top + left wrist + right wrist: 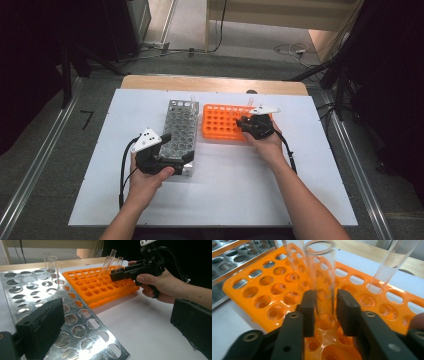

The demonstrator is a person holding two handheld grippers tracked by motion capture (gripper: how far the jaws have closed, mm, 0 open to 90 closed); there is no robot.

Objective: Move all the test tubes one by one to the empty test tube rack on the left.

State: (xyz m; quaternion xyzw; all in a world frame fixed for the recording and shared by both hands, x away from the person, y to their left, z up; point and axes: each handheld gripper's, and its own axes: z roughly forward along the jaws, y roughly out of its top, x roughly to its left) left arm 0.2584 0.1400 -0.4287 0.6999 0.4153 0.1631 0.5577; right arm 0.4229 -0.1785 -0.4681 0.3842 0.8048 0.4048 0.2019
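Observation:
An orange tube rack (220, 122) and a perforated metal rack (180, 127) sit side by side on the white board. My right gripper (325, 302) is shut on a clear glass test tube (323, 277) that stands upright in a hole near the orange rack's right end. From the left gripper view, the right gripper (113, 275) reaches in from the right and the held tube (119, 263) is at its tips. My left gripper (116, 312) is open, one jaw over the metal rack's near end, the other above the white board.
Two more glass tubes (110, 261) lean in the orange rack close to the held one. Two tubes (53, 267) stand at the metal rack's far end. The white board (240, 190) covers a wooden table; cables lie on the floor beyond.

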